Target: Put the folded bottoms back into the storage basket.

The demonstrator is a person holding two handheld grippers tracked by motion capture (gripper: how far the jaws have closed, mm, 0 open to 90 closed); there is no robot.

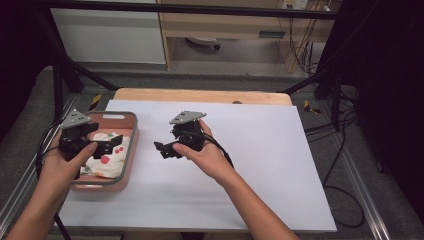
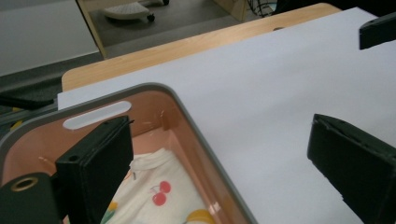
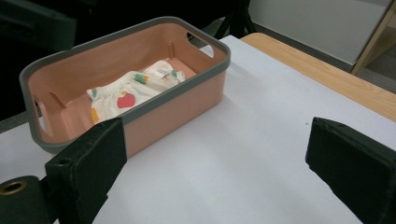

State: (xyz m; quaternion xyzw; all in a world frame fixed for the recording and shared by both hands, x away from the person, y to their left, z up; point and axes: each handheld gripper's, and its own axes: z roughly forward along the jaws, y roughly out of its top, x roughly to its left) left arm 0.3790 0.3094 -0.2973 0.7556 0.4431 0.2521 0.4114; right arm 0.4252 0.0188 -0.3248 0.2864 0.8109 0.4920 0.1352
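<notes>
At the table's left edge: pink basket holding printed cloth, perhaps a small garment.
Left gripper: over basket, jaws apart, empty.
Right gripper: mid-table, jaws apart, empty.

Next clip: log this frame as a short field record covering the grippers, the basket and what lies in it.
left gripper: open, nothing between the jaws, held over the basket
right gripper: open, nothing between the jaws, held over the white sheet beside the basket
basket: pink with grey rim and slot handles, standing at the left edge of the sheet
cloth: white fabric with a fruit print, lying crumpled on the basket floor, touched by neither gripper
white sheet: covers the wooden table
</notes>
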